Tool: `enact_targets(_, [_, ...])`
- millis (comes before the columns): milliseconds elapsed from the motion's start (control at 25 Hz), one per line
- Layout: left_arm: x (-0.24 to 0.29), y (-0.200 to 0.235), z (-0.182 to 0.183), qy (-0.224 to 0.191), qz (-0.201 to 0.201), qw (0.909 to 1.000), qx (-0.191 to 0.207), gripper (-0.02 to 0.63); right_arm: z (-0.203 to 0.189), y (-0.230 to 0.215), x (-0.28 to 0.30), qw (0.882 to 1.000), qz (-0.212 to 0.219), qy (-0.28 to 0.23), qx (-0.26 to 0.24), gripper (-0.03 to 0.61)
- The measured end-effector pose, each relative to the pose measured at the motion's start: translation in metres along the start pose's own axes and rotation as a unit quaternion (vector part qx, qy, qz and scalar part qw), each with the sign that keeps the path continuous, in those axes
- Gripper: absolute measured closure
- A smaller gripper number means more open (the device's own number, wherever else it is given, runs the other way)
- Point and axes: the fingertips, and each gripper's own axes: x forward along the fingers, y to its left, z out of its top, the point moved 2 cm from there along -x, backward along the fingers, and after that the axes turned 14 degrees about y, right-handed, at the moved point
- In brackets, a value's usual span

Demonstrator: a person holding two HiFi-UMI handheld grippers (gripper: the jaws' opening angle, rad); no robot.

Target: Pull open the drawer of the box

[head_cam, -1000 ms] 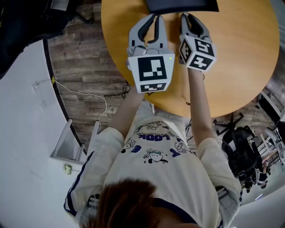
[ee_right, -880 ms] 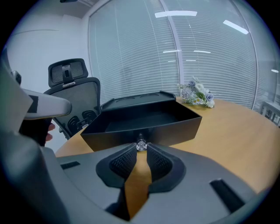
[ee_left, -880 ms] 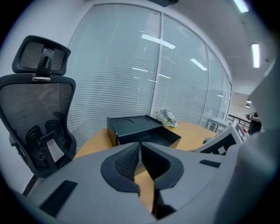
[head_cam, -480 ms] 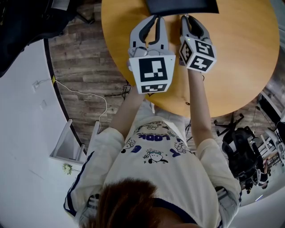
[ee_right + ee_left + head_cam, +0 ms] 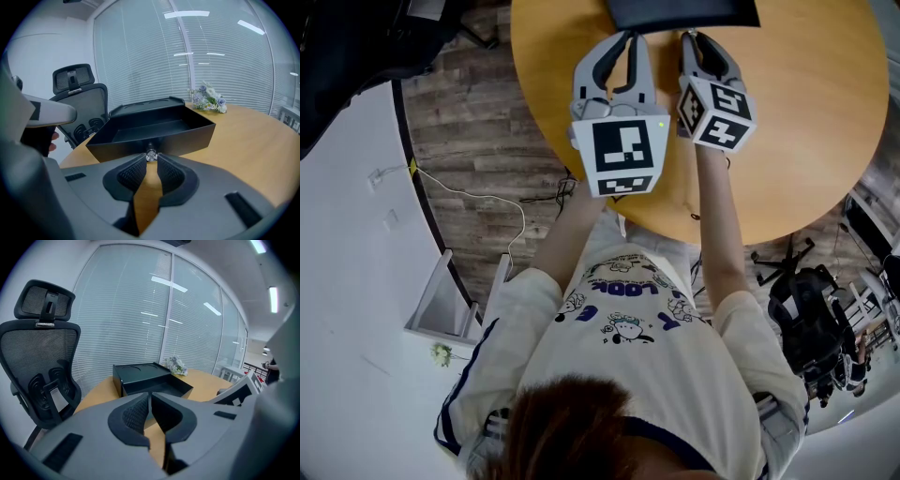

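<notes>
Drawer [image 5: 154, 129]: black, standing out of box [image 5: 138, 371] on bench [image 5: 806, 112], dead ahead of right gripper [image 5: 150, 163]. Knob [image 5: 150, 155] is pinched at those jaws' tips; pull axis is judged to run along them. Left gripper [image 5: 150, 397]: jaws closed, empty, held alongside.

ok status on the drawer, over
Left claw shut, empty. Right claw shut on knob. Drawer stands open from box. Nothing blocking it.
</notes>
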Motion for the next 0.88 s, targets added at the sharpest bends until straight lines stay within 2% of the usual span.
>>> enact_targets(520, [-0.003,0.001,-0.003,-0.002,0.006,1.0000,0.000,0.583,0.000,0.001,0.000,1.000,0.001,-0.003,0.006,0.482])
enact_targets(880, [-0.022,-0.002,0.010,-0.023,0.007,0.9997,0.003,0.583,0.016,0.005,-0.038,0.999,-0.008,-0.044,0.010,0.469])
